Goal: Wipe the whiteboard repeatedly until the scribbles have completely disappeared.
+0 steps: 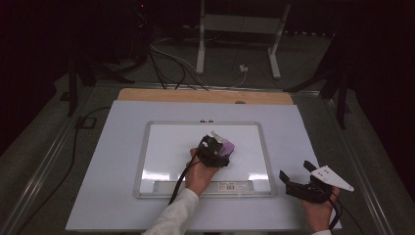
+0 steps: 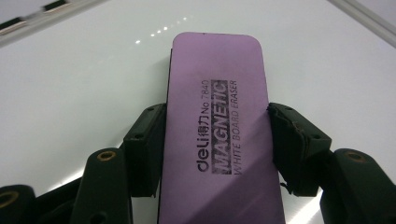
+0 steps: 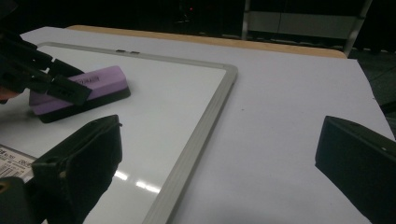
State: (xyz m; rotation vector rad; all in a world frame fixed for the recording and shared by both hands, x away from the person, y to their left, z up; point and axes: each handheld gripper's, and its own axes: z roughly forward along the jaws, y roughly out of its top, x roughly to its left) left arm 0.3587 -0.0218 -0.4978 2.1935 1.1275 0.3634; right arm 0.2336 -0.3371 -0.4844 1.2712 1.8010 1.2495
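- High view: your left gripper (image 1: pixel 218 145) sits over the middle of the whiteboard (image 1: pixel 161 147), clamped on the purple eraser (image 1: pixel 228 147), which rests on the board's white surface. The board lies flat on the desk (image 1: pixel 112 186). Your right gripper (image 1: pixel 296 177) hovers off the board's near right corner, above the desk, its jaws spread with nothing between them.
- Left gripper view: both black jaws press the long sides of the eraser (image 2: pixel 219 121); its printed purple face looks up, and the whiteboard (image 2: pixel 84 93) lies under it.
- Right gripper view: your right gripper (image 3: pixel 217 161) is wide apart above the board's frame (image 3: pixel 205 116) and the desk (image 3: pixel 289 93). Farther off, the eraser (image 3: pixel 95 84) lies on the board, its black underside touching it, with the left gripper (image 3: pixel 51 79) gripping it.
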